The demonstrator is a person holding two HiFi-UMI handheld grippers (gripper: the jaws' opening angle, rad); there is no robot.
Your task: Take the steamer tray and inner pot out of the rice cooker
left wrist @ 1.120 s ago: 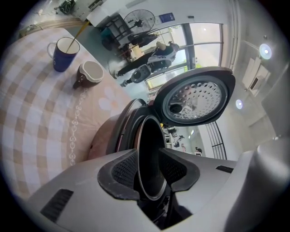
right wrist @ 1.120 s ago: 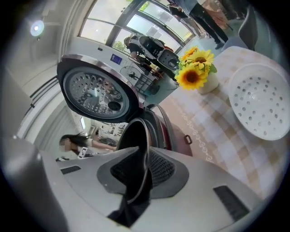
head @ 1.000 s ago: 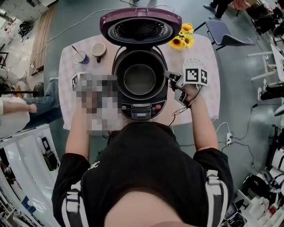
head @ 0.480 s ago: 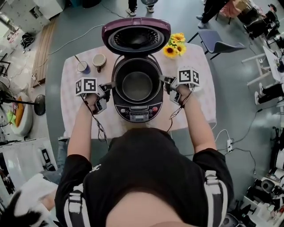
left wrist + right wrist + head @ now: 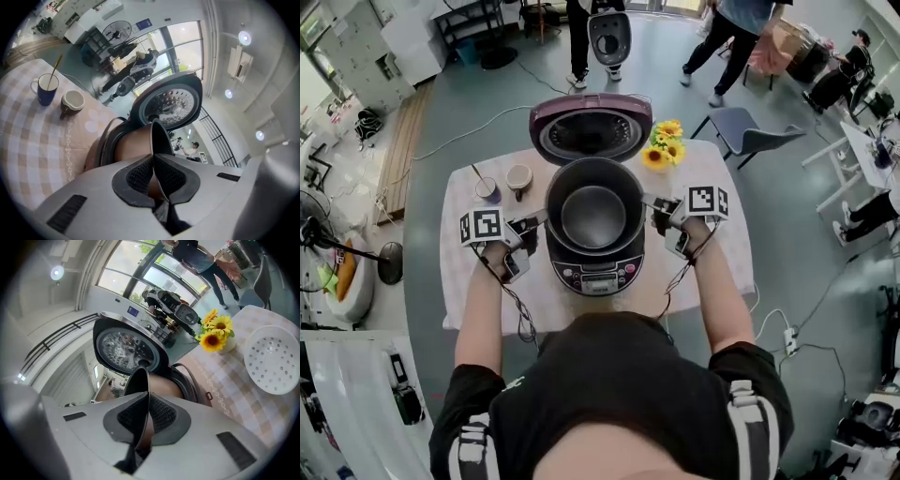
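The dark inner pot [image 5: 593,216] hangs level above the rice cooker [image 5: 595,274], partly out of its body. My left gripper [image 5: 539,223] is shut on the pot's left rim and my right gripper [image 5: 652,204] on its right rim. In the left gripper view the thin rim [image 5: 157,138] runs between the pads of the left gripper [image 5: 152,173], with the coppery pot wall beside it. The right gripper [image 5: 146,418] pinches the rim [image 5: 138,380] the same way. The white perforated steamer tray [image 5: 274,359] lies on the cloth to the cooker's right.
The purple lid [image 5: 591,127] stands open behind the pot. A vase of sunflowers [image 5: 664,142] is at the back right, a blue mug [image 5: 487,189] with a spoon and a brown cup [image 5: 519,177] at the back left. The checked tablecloth [image 5: 717,272] covers the table. People stand beyond.
Both grippers have risen together with the inner pot, which now sits higher and hides most of the cooker's opening. The left gripper came in to the rim.
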